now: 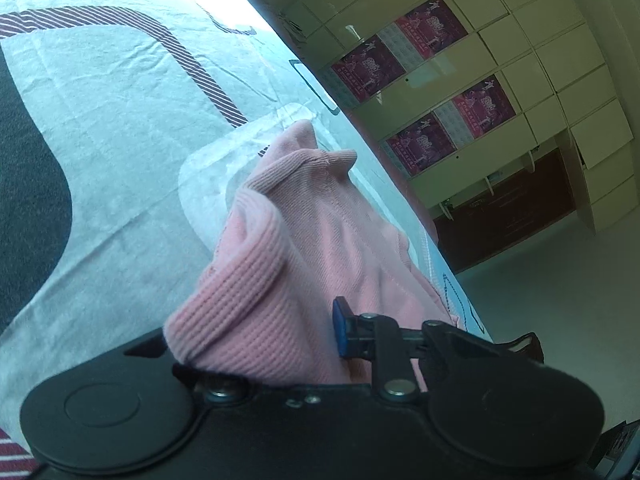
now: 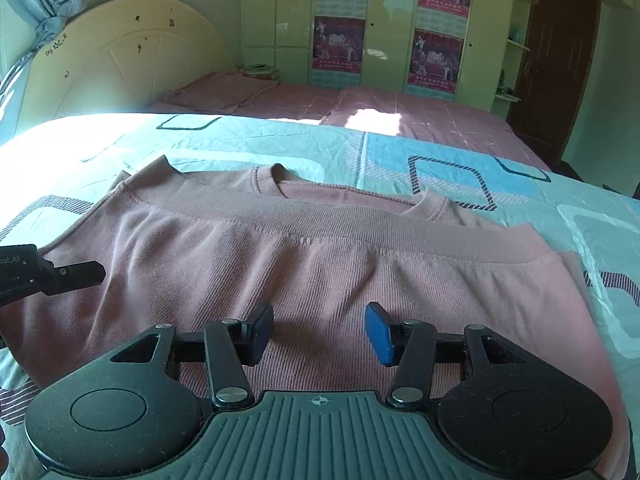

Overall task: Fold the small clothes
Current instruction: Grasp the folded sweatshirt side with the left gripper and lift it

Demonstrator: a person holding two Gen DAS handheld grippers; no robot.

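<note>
A small pink ribbed top (image 2: 320, 264) lies on the patterned bedsheet (image 2: 420, 152), its bottom hem folded up toward the neckline. My right gripper (image 2: 320, 332) is open and empty, just above the near part of the top. My left gripper (image 1: 304, 332) is shut on a bunched fold of the pink top (image 1: 280, 240) and lifts it off the sheet; only its blue right pad (image 1: 340, 330) shows, the other is under cloth. The left gripper also shows at the left edge of the right wrist view (image 2: 52, 274), at the top's left side.
The light blue sheet (image 1: 120, 120) with dark and striped patterns covers the near bed. Behind it is a pink-covered bed (image 2: 360, 108) with a cream headboard (image 2: 132, 60). Cream wardrobes with purple posters (image 2: 340, 40) and a brown door (image 2: 560, 60) stand at the back.
</note>
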